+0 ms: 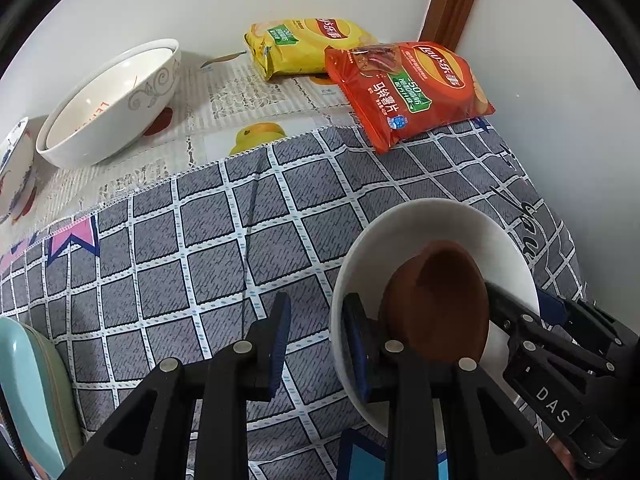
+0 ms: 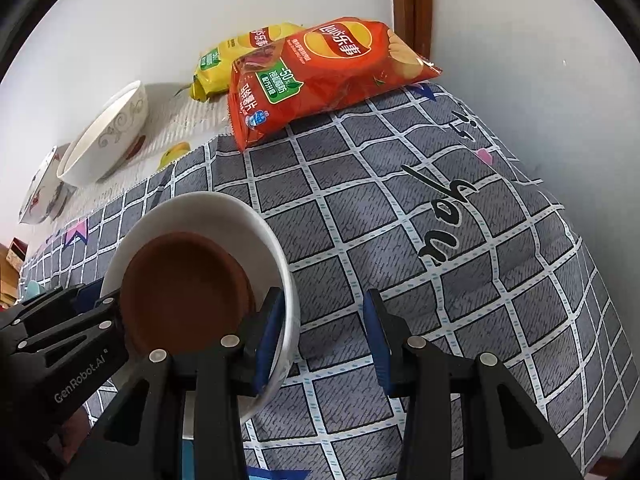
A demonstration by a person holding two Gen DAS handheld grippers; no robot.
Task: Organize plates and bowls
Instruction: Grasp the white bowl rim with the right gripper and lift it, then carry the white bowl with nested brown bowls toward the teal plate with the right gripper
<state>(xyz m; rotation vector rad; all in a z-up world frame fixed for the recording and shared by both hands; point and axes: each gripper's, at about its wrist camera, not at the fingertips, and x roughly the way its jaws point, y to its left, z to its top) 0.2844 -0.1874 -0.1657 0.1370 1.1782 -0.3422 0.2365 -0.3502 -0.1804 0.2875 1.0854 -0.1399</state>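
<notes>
A white bowl (image 1: pixel 436 224) (image 2: pixel 224 208) sits on the grey checked cloth (image 1: pixel 192 248) with a small brown dish (image 1: pixel 440 304) (image 2: pixel 184 288) inside it. My left gripper (image 1: pixel 318 332) (image 2: pixel 100 292) stands open at the bowl's left rim, one finger inside the rim and the other outside, the pads apart from it. My right gripper (image 2: pixel 324 332) (image 1: pixel 528 304) is open over the opposite rim, its left finger inside the bowl and its right finger well clear over the cloth. Nothing is pinched by either.
A large white bowl (image 1: pixel 112 104) (image 2: pixel 104 140) with grey swirls stands at the back left, beside a painted bowl (image 1: pixel 14 168) (image 2: pixel 44 192). Yellow (image 1: pixel 304 44) and red (image 1: pixel 412 92) chip bags lie by the wall. A pale blue object (image 1: pixel 28 392) sits near left.
</notes>
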